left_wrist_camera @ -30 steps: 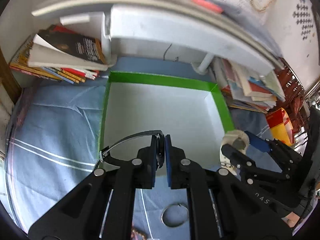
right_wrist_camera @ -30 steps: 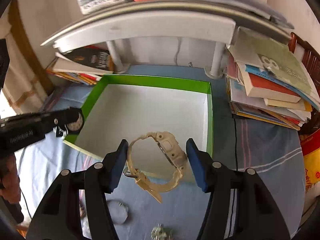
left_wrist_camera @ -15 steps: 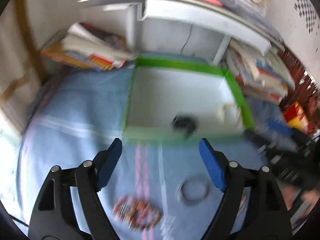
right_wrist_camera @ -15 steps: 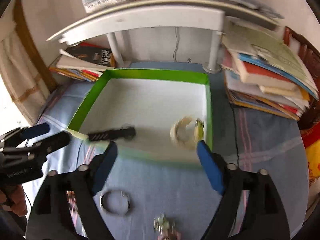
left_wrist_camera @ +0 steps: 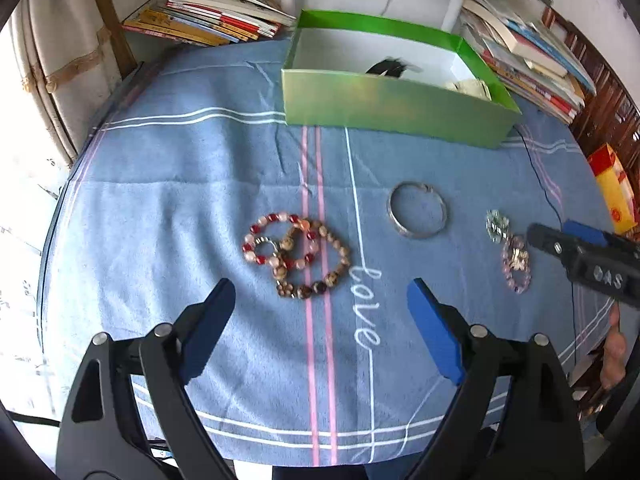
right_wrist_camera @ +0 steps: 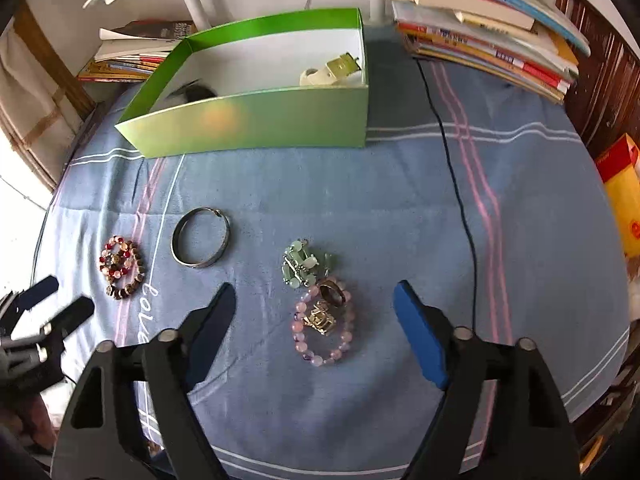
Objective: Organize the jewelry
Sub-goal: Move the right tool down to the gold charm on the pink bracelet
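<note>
My left gripper [left_wrist_camera: 320, 283] hovers over the blue cloth with its jaws opening and nothing held; red-pink and brown bead bracelets [left_wrist_camera: 296, 252] lie just ahead of it. My right gripper [right_wrist_camera: 314, 289] is closing its jaws above a pink bead bracelet [right_wrist_camera: 322, 330] that has a ring [right_wrist_camera: 332, 293] and a gold charm on it, and the pads touch nothing. A green bead piece [right_wrist_camera: 302, 264] and a silver bangle [right_wrist_camera: 200, 242] lie nearby. The green box [right_wrist_camera: 260, 120] holds a cream watch [right_wrist_camera: 328, 74] and a black watch [right_wrist_camera: 196, 92].
Book stacks [right_wrist_camera: 480, 32] flank the box on both sides. A black cable [right_wrist_camera: 460, 184] runs across the cloth at the right. A red and yellow carton [right_wrist_camera: 624, 192] sits at the far right. The table's edge curves close on the left and near side.
Both grippers let go of their watches into the green box, opened, and drew back from it to hover over the loose jewelry on the cloth.
</note>
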Demonstrator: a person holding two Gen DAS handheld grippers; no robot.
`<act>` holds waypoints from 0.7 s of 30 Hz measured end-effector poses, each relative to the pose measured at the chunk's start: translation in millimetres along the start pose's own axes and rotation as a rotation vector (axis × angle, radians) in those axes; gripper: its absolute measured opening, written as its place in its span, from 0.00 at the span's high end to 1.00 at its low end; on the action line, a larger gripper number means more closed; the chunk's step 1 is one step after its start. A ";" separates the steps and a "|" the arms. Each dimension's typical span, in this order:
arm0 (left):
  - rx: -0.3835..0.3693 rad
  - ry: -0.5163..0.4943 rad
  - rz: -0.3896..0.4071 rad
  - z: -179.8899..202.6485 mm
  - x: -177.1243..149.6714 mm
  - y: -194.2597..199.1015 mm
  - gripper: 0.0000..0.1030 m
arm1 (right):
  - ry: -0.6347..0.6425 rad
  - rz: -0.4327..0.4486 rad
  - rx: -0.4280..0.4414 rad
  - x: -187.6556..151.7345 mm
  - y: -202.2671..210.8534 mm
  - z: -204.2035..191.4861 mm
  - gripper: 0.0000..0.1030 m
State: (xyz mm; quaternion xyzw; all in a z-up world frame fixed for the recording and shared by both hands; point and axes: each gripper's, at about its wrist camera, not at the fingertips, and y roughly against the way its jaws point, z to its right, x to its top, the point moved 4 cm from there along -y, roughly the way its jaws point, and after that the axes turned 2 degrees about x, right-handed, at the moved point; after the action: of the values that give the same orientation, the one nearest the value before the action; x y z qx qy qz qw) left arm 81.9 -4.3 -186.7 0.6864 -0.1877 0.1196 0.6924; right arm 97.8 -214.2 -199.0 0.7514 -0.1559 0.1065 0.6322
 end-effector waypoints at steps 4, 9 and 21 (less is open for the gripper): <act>0.003 -0.009 -0.014 4.9 0.4 -4.7 0.15 | -0.010 -0.012 0.004 3.0 -10.5 -3.6 0.36; 0.018 -0.018 -0.023 9.5 8.3 -20.8 0.15 | 0.015 -0.027 -0.036 7.4 -23.5 -6.6 0.36; 0.007 -0.025 -0.052 16.3 10.0 -32.6 0.15 | 0.058 -0.110 0.013 -6.9 -43.9 -14.5 0.66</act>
State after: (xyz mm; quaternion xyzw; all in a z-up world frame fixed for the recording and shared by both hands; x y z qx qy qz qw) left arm 103.1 -22.4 -212.2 0.6950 -0.1778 0.0938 0.6903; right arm 108.1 -192.6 -239.2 0.7596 -0.0955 0.0942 0.6364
